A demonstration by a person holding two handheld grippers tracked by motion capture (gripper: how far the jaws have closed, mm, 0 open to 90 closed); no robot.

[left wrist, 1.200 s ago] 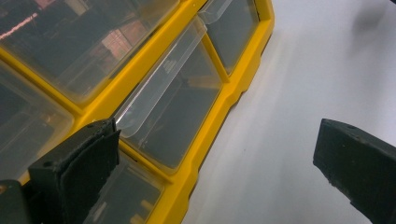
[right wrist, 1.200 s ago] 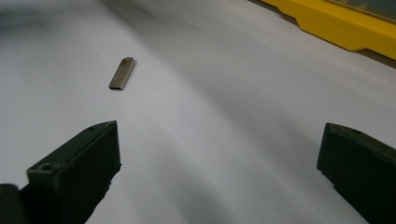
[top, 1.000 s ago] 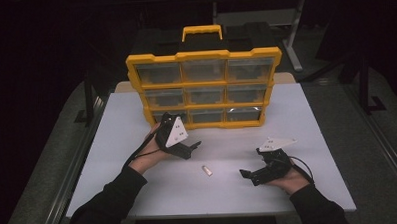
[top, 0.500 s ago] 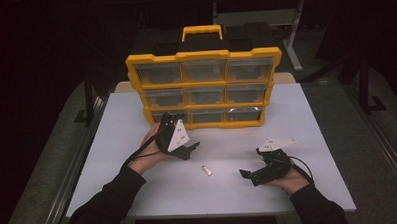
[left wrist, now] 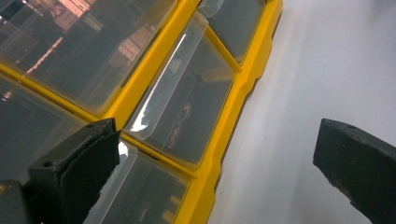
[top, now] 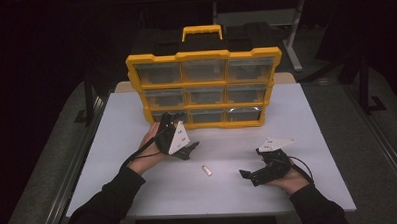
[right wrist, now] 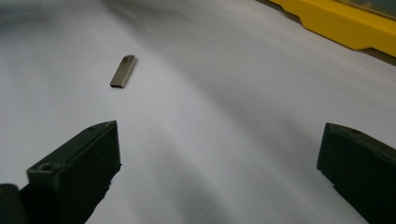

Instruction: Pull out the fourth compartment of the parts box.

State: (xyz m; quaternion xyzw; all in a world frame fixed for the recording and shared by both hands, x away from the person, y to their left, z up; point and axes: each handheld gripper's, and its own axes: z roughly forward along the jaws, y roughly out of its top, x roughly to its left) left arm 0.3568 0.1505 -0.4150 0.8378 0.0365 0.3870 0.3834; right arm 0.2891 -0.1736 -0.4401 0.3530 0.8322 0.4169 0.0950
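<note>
Fingers [left wrist: 86, 168] of the left gripper [top: 180, 137] are being held spread wide at the yellow drawer organizer's [top: 204, 55] near-left drawer [left wrist: 184, 112]. Jaws of the right gripper [top: 253, 174] are likewise being kept apart, empty, right of the small metal stick [top: 206, 170] lying mid-table [top: 306, 113]. No writing is being shown legibly.

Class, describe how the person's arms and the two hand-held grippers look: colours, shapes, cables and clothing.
Both forearms wear black sleeves. The left hand-held gripper and right hand-held gripper are black, each with two blocky jaws, a pale grey three-cornered plate on top and a black cable trailing.
</note>
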